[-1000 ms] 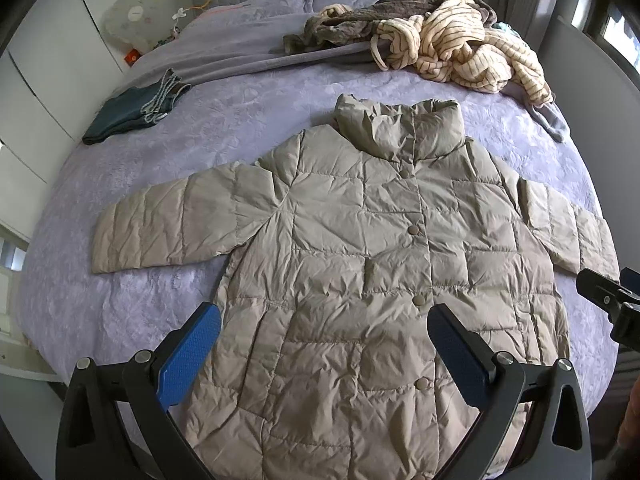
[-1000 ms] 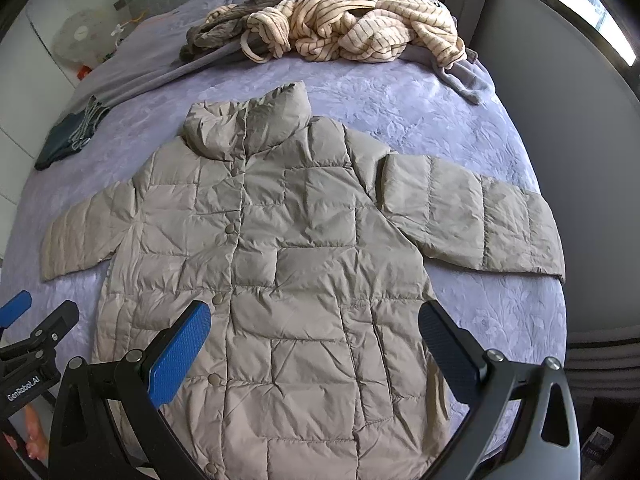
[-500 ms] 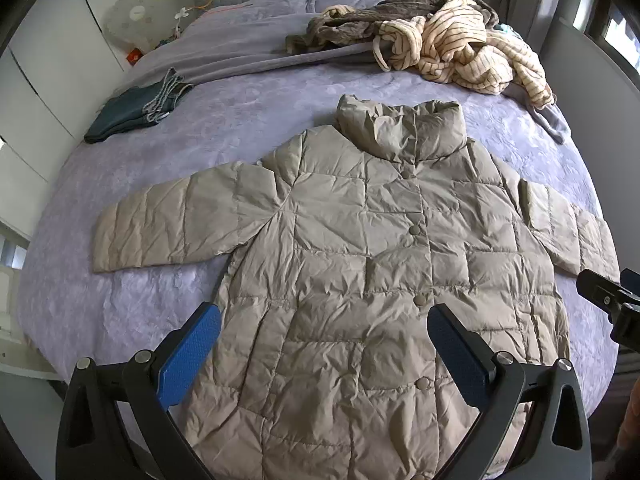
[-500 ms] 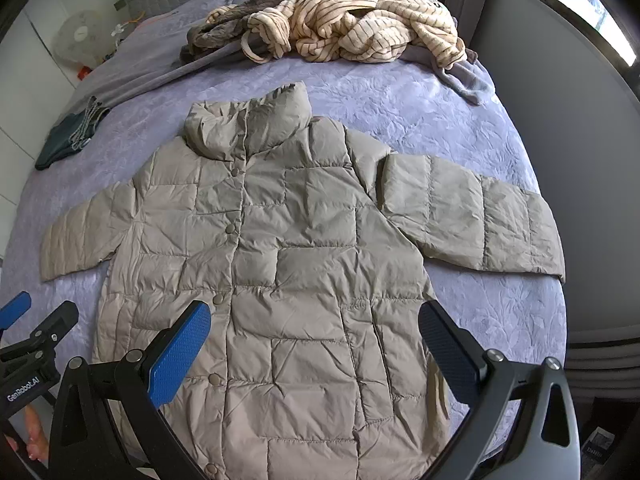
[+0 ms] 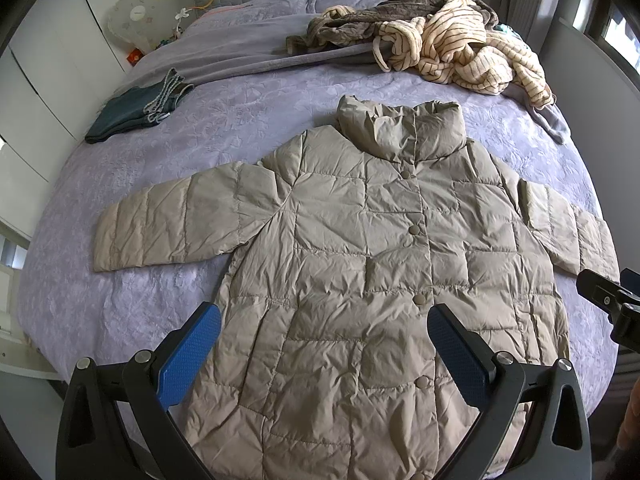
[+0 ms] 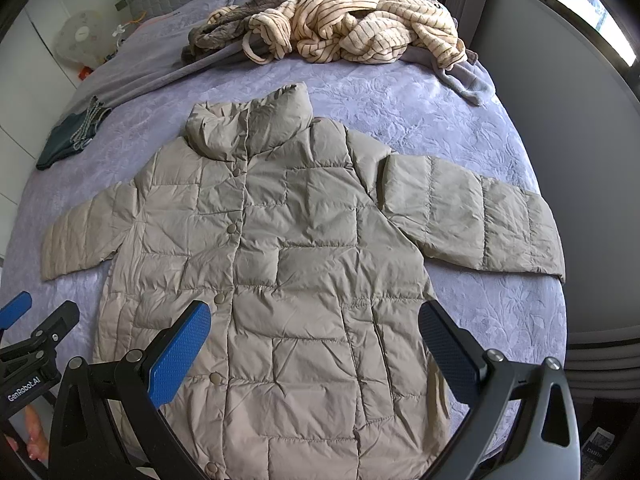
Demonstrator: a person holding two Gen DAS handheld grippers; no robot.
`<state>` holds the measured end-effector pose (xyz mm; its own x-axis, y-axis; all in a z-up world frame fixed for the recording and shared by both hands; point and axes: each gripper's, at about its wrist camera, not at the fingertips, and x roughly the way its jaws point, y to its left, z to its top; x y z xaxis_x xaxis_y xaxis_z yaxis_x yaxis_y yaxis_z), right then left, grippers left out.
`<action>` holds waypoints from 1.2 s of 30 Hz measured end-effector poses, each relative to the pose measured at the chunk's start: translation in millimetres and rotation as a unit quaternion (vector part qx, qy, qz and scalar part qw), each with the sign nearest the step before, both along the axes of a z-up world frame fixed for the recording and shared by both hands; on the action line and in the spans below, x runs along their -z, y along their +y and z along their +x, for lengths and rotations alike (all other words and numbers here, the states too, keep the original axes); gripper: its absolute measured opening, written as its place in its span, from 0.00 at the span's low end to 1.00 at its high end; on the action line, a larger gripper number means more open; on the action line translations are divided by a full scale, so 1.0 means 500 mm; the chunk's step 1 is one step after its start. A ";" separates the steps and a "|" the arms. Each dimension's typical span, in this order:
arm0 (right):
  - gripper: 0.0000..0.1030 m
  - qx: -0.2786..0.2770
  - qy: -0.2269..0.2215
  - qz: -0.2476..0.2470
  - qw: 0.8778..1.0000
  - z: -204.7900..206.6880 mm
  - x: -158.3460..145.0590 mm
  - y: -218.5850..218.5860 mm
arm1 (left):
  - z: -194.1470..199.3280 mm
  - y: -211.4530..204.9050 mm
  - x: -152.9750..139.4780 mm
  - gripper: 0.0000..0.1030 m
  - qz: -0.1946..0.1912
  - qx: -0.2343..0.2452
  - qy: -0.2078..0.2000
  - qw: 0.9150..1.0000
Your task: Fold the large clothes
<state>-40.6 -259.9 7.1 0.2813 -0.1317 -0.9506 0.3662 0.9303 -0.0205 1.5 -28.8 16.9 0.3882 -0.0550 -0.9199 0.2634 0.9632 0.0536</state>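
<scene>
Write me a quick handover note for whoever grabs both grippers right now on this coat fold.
Left gripper: open, empty, hovering above the coat's lower half.
Right gripper: open, empty, also above the lower half.
Beige puffer coat: flat on the purple bed, front up, snaps closed, collar toward the headboard, both sleeves spread out sideways.
Done: coat laid out. No fold made yet.
Left: fold both sleeves in, then fold the body.
Nearby: striped clothes pile beyond the collar, folded jeans at the far left edge.

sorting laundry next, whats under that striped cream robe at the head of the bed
A brown fleece garment and a grey one stick out from under the striped cream robe, all on the purple bedspread. Anything deeper in the pile is covered.
</scene>
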 end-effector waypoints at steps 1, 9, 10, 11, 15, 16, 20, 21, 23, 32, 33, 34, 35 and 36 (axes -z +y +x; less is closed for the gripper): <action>1.00 0.000 0.000 0.000 1.000 0.000 0.000 0.000 | 0.000 0.000 0.000 1.00 0.000 0.000 0.000 1.000; 1.00 0.000 0.001 0.002 1.000 -0.001 -0.002 0.000 | 0.001 0.000 -0.001 1.00 0.000 0.000 0.000 1.000; 1.00 0.000 0.001 0.002 1.000 -0.001 -0.001 -0.002 | 0.001 0.000 -0.001 1.00 0.000 0.000 0.000 1.000; 1.00 -0.001 0.001 0.002 1.000 -0.002 -0.002 -0.001 | 0.001 0.000 0.000 1.00 0.000 0.000 0.001 1.000; 1.00 -0.001 0.001 0.002 1.000 -0.002 -0.002 -0.001 | 0.001 0.000 -0.001 1.00 0.000 0.000 0.000 1.000; 1.00 -0.001 0.000 0.002 1.000 -0.002 -0.002 -0.001 | 0.001 0.000 -0.001 1.00 0.000 0.000 0.000 1.000; 1.00 -0.001 0.001 0.003 1.000 -0.002 -0.002 -0.001 | 0.001 0.000 0.000 1.00 0.001 0.000 0.001 1.000; 1.00 -0.001 0.001 0.003 1.000 -0.002 -0.002 -0.002 | 0.001 0.000 -0.001 1.00 0.001 0.000 0.001 1.000; 1.00 -0.002 0.001 0.004 1.000 -0.002 -0.003 -0.001 | 0.002 -0.002 0.001 1.00 0.001 0.000 0.001 1.000; 1.00 -0.002 0.001 0.005 1.000 -0.004 -0.004 -0.002 | 0.002 -0.002 0.001 1.00 0.001 0.001 0.001 1.000; 1.00 -0.002 0.001 0.005 1.000 -0.003 -0.004 -0.003 | 0.001 -0.001 0.000 1.00 0.001 0.001 0.000 1.000; 1.00 -0.003 0.001 0.005 1.000 -0.004 -0.004 -0.002 | 0.001 0.000 -0.001 1.00 0.001 0.001 0.000 1.000; 1.00 -0.003 0.001 0.005 1.000 -0.004 -0.004 -0.003 | 0.002 -0.002 0.001 1.00 0.001 0.001 0.001 1.000; 1.00 -0.003 0.001 0.006 1.000 -0.004 -0.004 -0.003 | 0.001 -0.001 -0.001 1.00 0.001 0.001 0.001 1.000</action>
